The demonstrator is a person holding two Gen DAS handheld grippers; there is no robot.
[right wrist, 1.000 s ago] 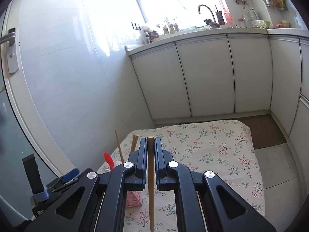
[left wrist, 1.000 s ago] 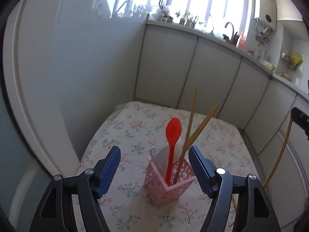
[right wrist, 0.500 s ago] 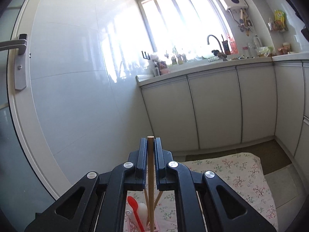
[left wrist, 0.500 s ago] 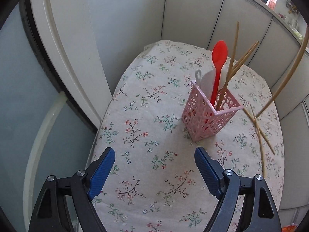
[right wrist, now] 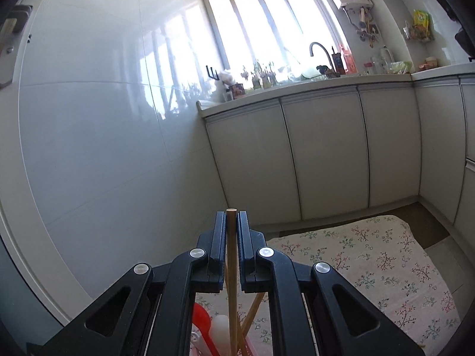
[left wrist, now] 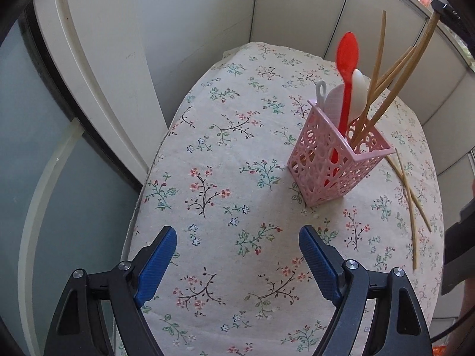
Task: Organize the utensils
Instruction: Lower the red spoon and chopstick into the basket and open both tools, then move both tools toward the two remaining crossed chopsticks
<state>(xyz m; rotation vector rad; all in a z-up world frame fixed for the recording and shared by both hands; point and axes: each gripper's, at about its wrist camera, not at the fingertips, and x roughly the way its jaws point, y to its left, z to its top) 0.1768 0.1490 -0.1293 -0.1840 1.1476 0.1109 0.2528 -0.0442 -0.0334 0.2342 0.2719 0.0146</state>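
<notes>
A pink perforated utensil holder (left wrist: pixel 335 163) stands on the floral tablecloth (left wrist: pixel 225 160). It holds a red spoon (left wrist: pixel 346 68), white utensils (left wrist: pixel 335 101) and several wooden chopsticks (left wrist: pixel 377 68). My left gripper (left wrist: pixel 237 255) is open and empty, low over the cloth in front of the holder. My right gripper (right wrist: pixel 231 216) is shut on a wooden chopstick (right wrist: pixel 231 281), held upright above the holder; that chopstick (left wrist: pixel 409 62) reaches down into the holder. Two loose chopsticks (left wrist: pixel 411 195) lie on the cloth right of the holder.
White cabinet doors (right wrist: pixel 326 154) and a tiled wall (right wrist: pixel 104 148) stand behind the table. A door frame (left wrist: pixel 98 68) is at the left. The table edge (left wrist: pixel 148 178) curves along the left. A counter with a tap (right wrist: pixel 320 50) lies under the window.
My left gripper has drawn back from around the holder and now sits lower and nearer. My right gripper has carried its chopstick over the holder and lowered its tip in.
</notes>
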